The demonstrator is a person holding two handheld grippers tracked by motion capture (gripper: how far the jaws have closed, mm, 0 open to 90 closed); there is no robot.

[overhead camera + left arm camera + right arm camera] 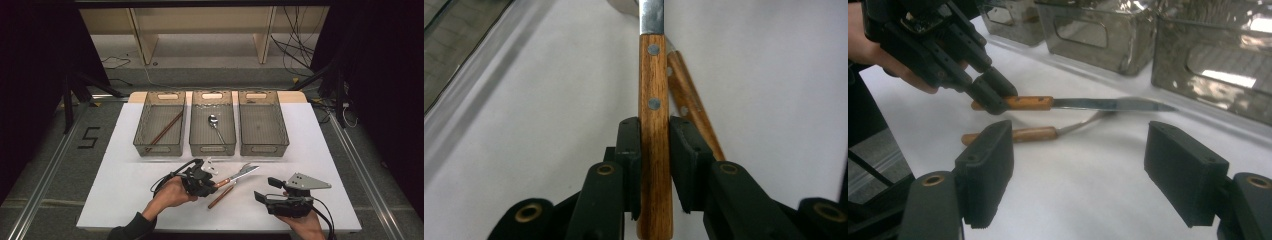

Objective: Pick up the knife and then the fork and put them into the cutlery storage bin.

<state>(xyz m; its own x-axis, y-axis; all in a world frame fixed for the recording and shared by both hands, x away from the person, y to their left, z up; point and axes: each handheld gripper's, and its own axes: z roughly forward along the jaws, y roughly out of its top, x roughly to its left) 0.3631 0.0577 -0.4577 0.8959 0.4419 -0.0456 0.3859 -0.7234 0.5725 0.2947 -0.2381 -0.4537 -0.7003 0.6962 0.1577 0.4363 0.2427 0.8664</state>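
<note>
Left gripper view: the left gripper (655, 165) clamps the wooden-handled steel knife (653, 100), lifted above the white bench (549, 125). A second wooden-handled utensil (689, 105) lies just beneath. Farther right, the right gripper (1078, 170) hangs wide open, empty.

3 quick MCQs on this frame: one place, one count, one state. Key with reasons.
1. Where is the spoon?
A. left bin
B. middle bin
C. on the table

2. How many bins stand in the row?
A. two
B. three
C. four

3. The left gripper is:
A. shut on the knife handle
B. open above it
C. holding the fork

B: the spoon lies in the middle bin.
B: three bins stand side by side.
A: its fingers press both sides of the knife handle; the fork lies on the table.
</note>
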